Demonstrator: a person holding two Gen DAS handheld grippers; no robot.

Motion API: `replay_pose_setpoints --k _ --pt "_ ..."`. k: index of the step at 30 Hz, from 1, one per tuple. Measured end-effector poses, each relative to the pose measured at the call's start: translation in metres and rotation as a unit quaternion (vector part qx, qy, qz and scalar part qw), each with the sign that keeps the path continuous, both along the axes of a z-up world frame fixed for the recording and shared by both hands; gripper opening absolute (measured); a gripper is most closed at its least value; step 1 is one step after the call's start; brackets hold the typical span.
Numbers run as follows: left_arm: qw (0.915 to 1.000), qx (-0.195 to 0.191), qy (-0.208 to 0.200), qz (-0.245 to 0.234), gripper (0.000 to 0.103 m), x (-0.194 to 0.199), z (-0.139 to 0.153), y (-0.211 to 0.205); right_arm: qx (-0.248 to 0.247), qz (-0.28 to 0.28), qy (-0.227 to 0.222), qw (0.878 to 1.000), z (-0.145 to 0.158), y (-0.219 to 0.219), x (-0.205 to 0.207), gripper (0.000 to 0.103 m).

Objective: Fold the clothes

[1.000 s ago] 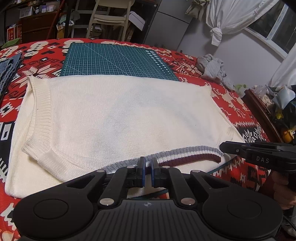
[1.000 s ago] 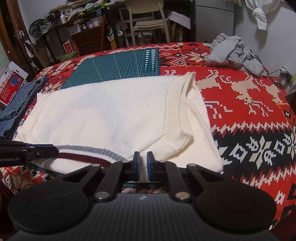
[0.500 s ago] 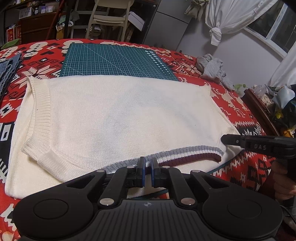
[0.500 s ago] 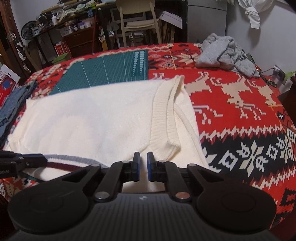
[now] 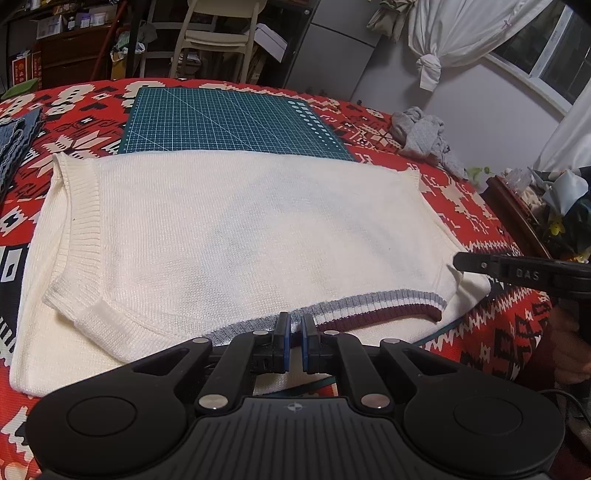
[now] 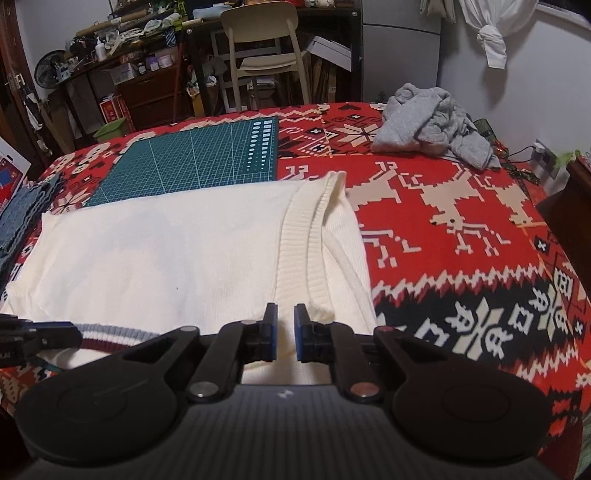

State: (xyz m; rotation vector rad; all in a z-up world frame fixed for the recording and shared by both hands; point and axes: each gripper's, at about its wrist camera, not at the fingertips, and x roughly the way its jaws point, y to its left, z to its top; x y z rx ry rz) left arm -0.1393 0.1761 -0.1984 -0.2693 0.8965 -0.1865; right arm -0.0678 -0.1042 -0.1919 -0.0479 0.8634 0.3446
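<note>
Sweater (image 5: 236, 236) hem lies apparently between both grippers' narrowly parted jaws.

There is one cream sweater (image 5: 236, 236) spread out, one green cutting mat (image 5: 229, 122), one red patterned blanket (image 6: 461, 236), one crumpled grey garment (image 6: 432, 125), one pile of folded blue cloth (image 5: 14, 136), one pale chair (image 6: 266, 55), one knotted white curtain (image 5: 439, 33) and two grippers, the left gripper (image 5: 294, 328) and the right gripper (image 6: 285, 321).
</note>
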Motion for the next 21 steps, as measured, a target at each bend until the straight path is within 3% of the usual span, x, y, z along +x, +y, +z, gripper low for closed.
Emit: replay_pose_setpoints --k 4,14,21 --pt "1.0 0.002 -0.001 -0.001 0.007 -0.001 0.0 0.0 -0.016 -0.01 0.0 1.0 -0.011 0.0 0.008 0.008" --pt "1.0 0.003 -0.003 -0.002 0.007 -0.001 0.0 -0.001 0.018 -0.067 0.012 0.997 -0.01 -0.041 0.013 0.008" --pt "1.0 0.005 -0.003 -0.003 0.007 -0.001 0.0 -0.002 0.001 -0.051 0.021 0.998 -0.016 -0.039 0.013 0.005"
